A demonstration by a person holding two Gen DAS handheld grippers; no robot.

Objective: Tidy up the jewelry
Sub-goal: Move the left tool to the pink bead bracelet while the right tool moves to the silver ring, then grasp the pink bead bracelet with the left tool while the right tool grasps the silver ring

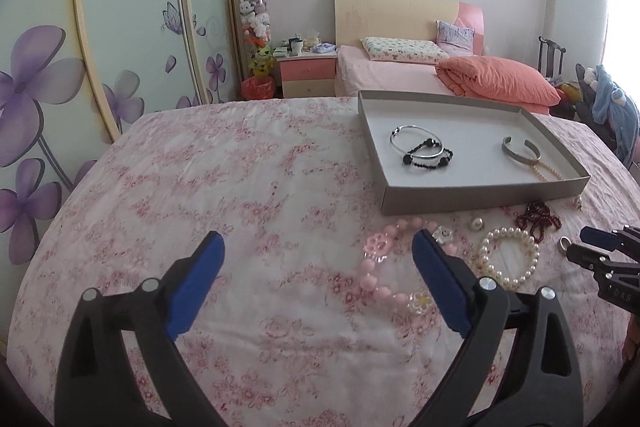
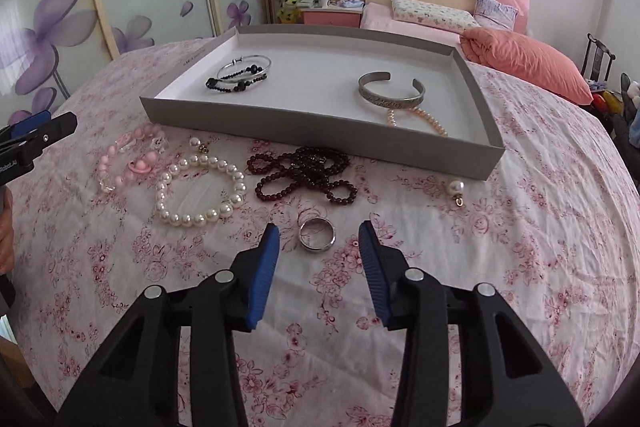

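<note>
A grey tray (image 2: 280,125) on the flowered bedspread holds a thin silver bangle (image 2: 244,65) with a black bead bracelet (image 2: 236,83), a silver cuff (image 2: 390,93) and a pink pearl strand (image 2: 420,121). In front of it lie a pink bead bracelet (image 1: 376,267), a white pearl bracelet (image 2: 200,187), a dark red bead strand (image 2: 308,171) and a silver ring (image 2: 317,235). My right gripper (image 2: 319,227) is open, its blue pads on either side of the ring without touching it. My left gripper (image 1: 320,239) is open wide, its right finger over the pink bracelet.
Two loose pearl earrings (image 2: 456,189) (image 2: 196,143) lie on the bedspread (image 2: 540,227) near the tray. A second bed with an orange quilt (image 1: 496,79) stands behind, a flowered wardrobe (image 1: 60,67) to the left, and a nightstand (image 1: 308,71) by the wall.
</note>
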